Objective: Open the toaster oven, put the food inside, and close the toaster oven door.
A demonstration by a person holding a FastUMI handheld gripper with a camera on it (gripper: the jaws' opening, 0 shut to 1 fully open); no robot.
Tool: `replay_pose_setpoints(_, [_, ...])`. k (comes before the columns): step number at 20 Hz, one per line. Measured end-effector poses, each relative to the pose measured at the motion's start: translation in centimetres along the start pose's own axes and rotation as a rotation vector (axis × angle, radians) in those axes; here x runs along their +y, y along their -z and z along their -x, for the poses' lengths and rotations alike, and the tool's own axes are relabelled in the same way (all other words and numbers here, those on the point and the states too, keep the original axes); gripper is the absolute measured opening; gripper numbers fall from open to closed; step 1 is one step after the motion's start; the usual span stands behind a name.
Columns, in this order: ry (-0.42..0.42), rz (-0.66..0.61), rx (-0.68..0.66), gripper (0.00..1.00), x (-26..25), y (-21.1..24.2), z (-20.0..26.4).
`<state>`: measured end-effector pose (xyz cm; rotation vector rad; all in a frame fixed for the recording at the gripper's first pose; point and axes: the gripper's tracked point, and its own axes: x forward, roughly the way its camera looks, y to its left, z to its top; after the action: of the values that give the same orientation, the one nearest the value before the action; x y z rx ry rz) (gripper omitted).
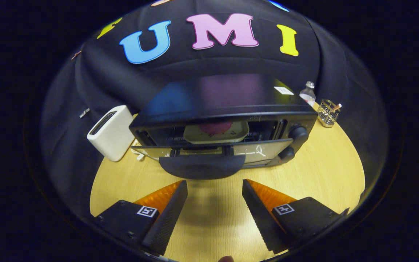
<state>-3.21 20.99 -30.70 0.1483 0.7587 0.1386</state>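
Claw gaped empty above worktop; oven door was down just ahead, food on tray inside.

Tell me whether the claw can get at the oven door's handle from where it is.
Probably yes. The claw is open and empty, and the door handle of the toaster oven lies just ahead of its fingers, with bare table between.

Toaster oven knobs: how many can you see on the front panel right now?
2, both on the toaster oven's right-hand panel, beyond the open gripper: the upper knob beside the cavity, and the lower knob directly under it, beside the open door. None seems hidden.
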Motion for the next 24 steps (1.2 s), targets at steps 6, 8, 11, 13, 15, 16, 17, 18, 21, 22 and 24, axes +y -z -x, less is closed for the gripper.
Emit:
replay_pose_setpoints(6, [-0.009, 0.018, -0.135, 1.00, -1.3, -4.6, 1.5])
replay_pose_setpoints(8, [-0.011, 0.031, -0.213, 1.00, -1.9, -7.0, 3.2])
replay_pose_setpoints(11, [0.010, 0.087, -0.337, 1.00, -3.4, -11.1, 6.4])
replay_pose_setpoints(13, [0.022, 0.101, -0.423, 1.00, -4.2, -14.3, 8.9])
replay_pose_setpoints(15, [0.033, 0.091, -0.505, 0.99, -5.5, -17.5, 11.5])
replay_pose_setpoints(16, [0.034, 0.086, -0.544, 1.00, -6.0, -18.9, 12.9])
replay_pose_setpoints(17, [0.040, 0.089, -0.569, 0.99, -6.7, -20.5, 14.1])
replay_pose_setpoints(18, [0.044, 0.103, -0.603, 0.99, -7.5, -22.2, 15.4])
replay_pose_setpoints(21, [0.054, 0.128, -0.681, 0.99, -9.7, -26.0, 19.0])
replay_pose_setpoints(22, [0.058, 0.129, -0.694, 0.99, -10.5, -26.8, 19.8])
replay_pose_setpoints(24, [0.055, 0.138, -0.710, 0.99, -11.9, -27.8, 21.3])
